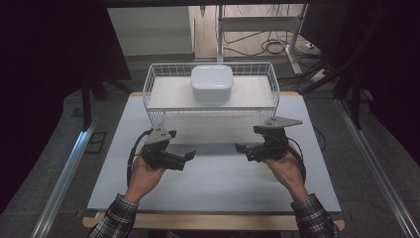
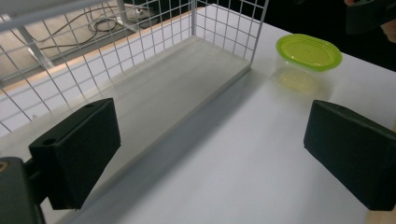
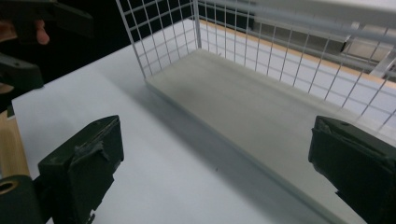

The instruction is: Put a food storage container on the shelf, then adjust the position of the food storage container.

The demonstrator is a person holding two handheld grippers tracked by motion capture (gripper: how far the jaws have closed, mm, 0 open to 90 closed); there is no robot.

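Both grippers have jaws spread apart, nothing between them. The left gripper (image 1: 189,155) and right gripper (image 1: 239,148) hover over the table (image 1: 213,183), just before the wire basket (image 1: 211,106) containing a white container (image 1: 212,83).

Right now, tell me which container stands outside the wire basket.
The clear container with the yellow-green lid, standing on the table beside the basket corner. The white lidded box sits inside the basket.
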